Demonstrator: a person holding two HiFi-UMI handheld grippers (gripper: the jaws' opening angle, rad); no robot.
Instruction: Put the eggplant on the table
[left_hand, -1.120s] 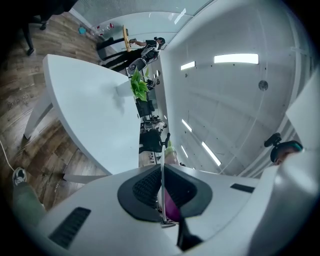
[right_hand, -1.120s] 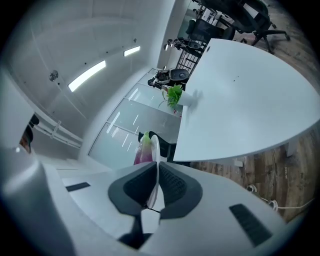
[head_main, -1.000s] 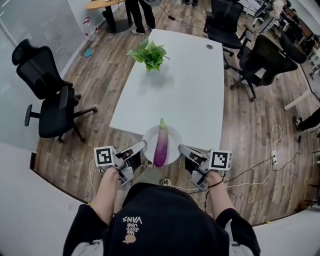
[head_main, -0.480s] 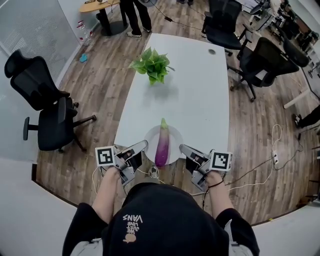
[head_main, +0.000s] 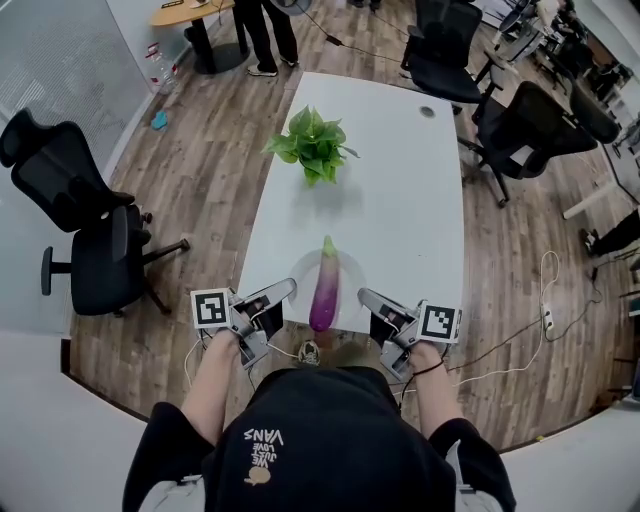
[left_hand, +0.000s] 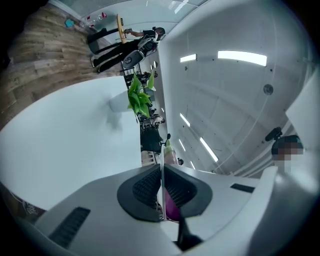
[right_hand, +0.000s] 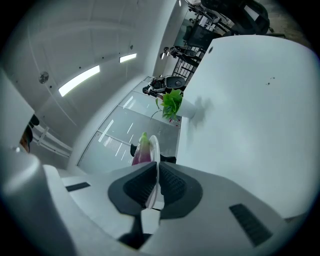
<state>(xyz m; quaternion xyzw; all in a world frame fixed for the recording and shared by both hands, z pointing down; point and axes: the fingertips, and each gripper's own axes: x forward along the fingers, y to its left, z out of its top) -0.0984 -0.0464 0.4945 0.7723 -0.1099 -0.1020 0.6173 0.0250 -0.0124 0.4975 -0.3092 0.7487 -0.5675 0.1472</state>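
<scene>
The eggplant (head_main: 322, 290) lies lengthwise on a white plate (head_main: 352, 270) with its green stem toward 12 o'clock. Both grippers carry the plate: the left gripper (head_main: 284, 292) grips the rim at 9 o'clock and the right gripper (head_main: 366, 297) grips it at 3 o'clock. In each gripper view the plate's thin edge runs between the jaws, which are closed tight onto it. The opposite grips probably serve to hold the plate level, so the long, round vegetable cannot roll off.

The plate hangs at the table's (head_main: 400, 180) 6 o'clock end, partly over the near edge; whether it touches the top I cannot tell. A plant (head_main: 315, 142) stands on the table toward 12 o'clock, well apart — no obstacle there.

The eggplant is not yet on the table itself. Most likely the plate must be set down first, so that a gripper is free to lift the eggplant off.
</scene>
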